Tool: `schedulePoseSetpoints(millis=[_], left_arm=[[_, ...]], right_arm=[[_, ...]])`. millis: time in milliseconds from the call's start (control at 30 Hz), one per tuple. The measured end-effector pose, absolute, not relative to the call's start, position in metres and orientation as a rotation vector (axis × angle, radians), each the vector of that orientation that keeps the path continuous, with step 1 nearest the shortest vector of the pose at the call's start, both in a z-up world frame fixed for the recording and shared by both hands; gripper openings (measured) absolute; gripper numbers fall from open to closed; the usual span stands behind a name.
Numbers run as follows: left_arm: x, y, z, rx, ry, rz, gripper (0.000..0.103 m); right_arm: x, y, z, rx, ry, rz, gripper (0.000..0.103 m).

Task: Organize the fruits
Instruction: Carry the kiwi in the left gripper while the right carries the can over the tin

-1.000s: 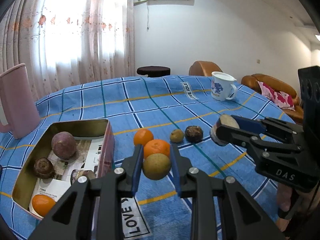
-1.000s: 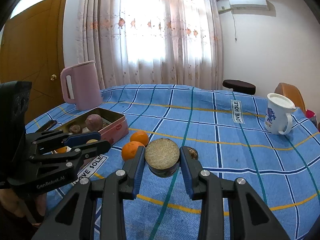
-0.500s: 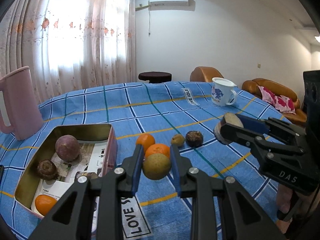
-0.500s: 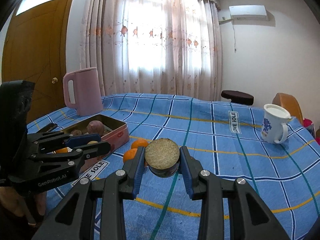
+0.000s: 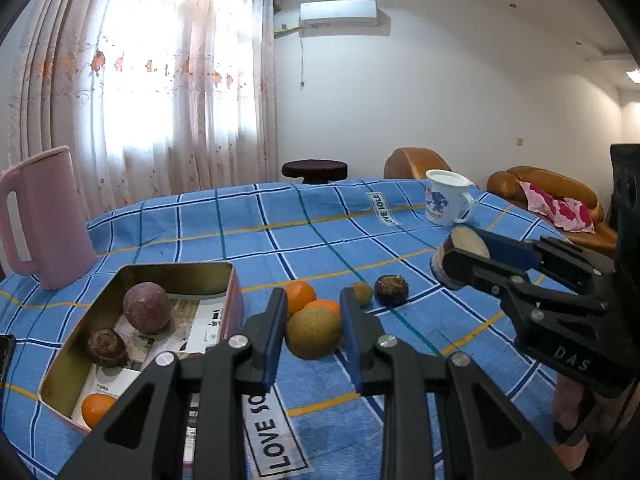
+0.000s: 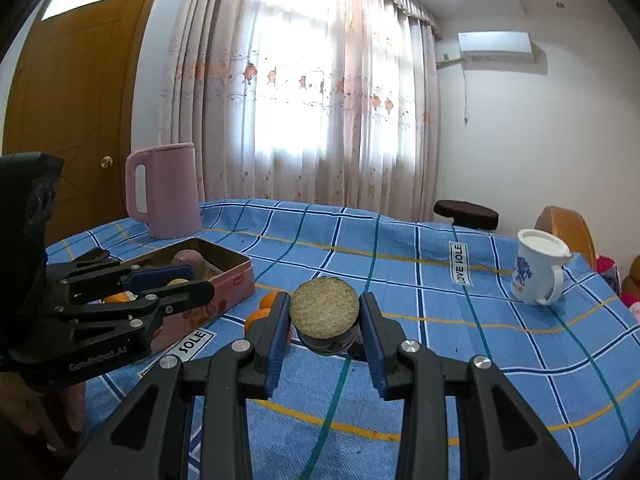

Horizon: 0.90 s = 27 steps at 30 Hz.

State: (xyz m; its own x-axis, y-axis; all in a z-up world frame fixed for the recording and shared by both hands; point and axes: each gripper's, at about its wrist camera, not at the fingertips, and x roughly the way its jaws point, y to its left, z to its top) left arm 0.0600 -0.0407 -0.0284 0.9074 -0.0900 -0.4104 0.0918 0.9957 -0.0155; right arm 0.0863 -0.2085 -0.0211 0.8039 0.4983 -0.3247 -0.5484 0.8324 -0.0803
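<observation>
Above the blue checked table [image 5: 248,240], the left gripper [image 5: 313,332] was clamped on a yellow-green fruit [image 5: 313,333], held beside the open tin [image 5: 236,304], where a purple fruit [image 5: 146,307], a dark brown one [image 5: 105,347] and an orange [image 5: 97,410] lay on printed paper. Off to its right, the right gripper [image 6: 325,322] gripped a dark, flat-topped round thing [image 6: 325,312], possibly a halved fruit. Two oranges [image 5: 300,297], a small greenish fruit [image 5: 362,293] and a dark wrinkled fruit [image 5: 391,289] sat loose on the cloth between them.
</observation>
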Motion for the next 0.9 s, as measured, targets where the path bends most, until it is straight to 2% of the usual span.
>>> schedulePoseSetpoints(millis=[367,633,900], left_arm=[[0.060,-0.006,-0.024,-0.050,0.434,-0.055,0.028],[0.058,0.051,-0.020,-0.132,0.447,0.023,0.028],[0.061,0.108,-0.028,-0.184,0.502,0.125,0.028]], right_arm=[[0.094,-0.167,-0.010,-0.207,0.327,0.643,0.036],[0.101,-0.116,-0.001,-0.211,0.368,0.766,0.037],[0.106,-0.049,-0.017,-0.264,0.445,0.869,0.037]])
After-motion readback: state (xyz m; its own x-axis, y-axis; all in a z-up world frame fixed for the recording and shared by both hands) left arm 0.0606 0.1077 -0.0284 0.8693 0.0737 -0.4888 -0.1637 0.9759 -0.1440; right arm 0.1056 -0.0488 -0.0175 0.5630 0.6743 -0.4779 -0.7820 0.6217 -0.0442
